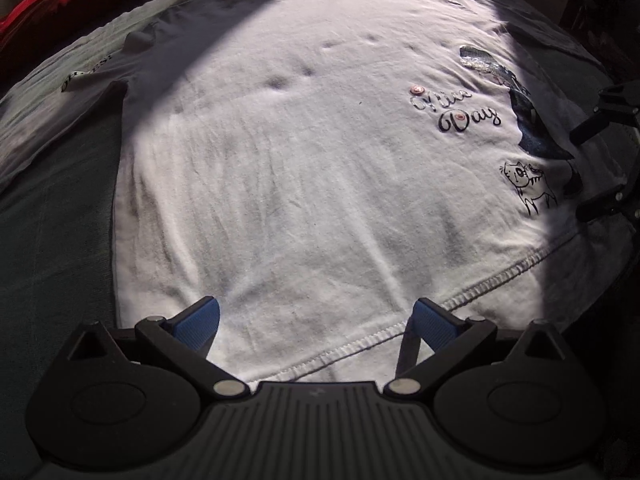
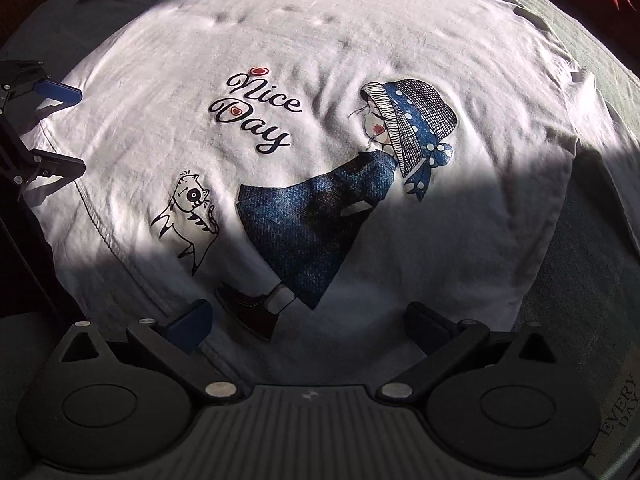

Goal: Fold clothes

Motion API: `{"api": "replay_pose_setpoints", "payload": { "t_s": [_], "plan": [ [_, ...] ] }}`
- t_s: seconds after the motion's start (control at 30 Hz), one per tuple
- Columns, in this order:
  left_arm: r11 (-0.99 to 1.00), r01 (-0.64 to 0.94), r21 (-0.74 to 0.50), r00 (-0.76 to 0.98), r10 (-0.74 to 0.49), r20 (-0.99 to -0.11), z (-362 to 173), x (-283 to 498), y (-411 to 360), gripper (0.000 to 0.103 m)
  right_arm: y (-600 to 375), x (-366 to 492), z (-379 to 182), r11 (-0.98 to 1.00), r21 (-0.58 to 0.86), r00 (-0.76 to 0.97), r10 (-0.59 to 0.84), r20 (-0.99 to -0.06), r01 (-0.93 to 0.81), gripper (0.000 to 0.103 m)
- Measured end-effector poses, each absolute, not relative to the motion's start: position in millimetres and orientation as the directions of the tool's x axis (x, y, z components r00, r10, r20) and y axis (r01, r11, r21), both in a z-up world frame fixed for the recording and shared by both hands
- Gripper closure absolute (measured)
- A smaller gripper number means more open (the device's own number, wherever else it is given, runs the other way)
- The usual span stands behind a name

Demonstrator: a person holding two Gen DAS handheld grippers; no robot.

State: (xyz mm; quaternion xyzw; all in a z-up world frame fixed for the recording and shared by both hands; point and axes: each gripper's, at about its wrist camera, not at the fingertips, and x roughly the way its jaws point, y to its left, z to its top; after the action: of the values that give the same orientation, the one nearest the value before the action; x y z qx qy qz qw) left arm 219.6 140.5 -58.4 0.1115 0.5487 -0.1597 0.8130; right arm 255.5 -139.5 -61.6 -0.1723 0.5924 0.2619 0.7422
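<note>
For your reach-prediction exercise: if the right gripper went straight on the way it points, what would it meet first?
Most likely the white T-shirt itself, around the printed girl's shoe between its open jaws; exact depth is unclear.

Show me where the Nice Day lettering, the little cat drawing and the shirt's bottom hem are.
Nice Day lettering (image 2: 256,114): right wrist view, middle of the script.
cat drawing (image 2: 188,218): right wrist view, on the cat's body.
bottom hem (image 1: 360,342): left wrist view, on the stitched edge between the left gripper's open jaws.
</note>
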Motion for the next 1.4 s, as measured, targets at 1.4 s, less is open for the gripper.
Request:
{"api": "replay_pose_setpoints", "payload": {
  "t_s": [1.4],
  "plan": [
    [0.988,0.097,-0.121,0.523,-0.154,-0.838,-49.8,321.1,157.9,0.001,-168.8,312.0,-16.7,0.958,0.172,0.108,0.201,-0.974,-0.231,0.000]
  ]
}}
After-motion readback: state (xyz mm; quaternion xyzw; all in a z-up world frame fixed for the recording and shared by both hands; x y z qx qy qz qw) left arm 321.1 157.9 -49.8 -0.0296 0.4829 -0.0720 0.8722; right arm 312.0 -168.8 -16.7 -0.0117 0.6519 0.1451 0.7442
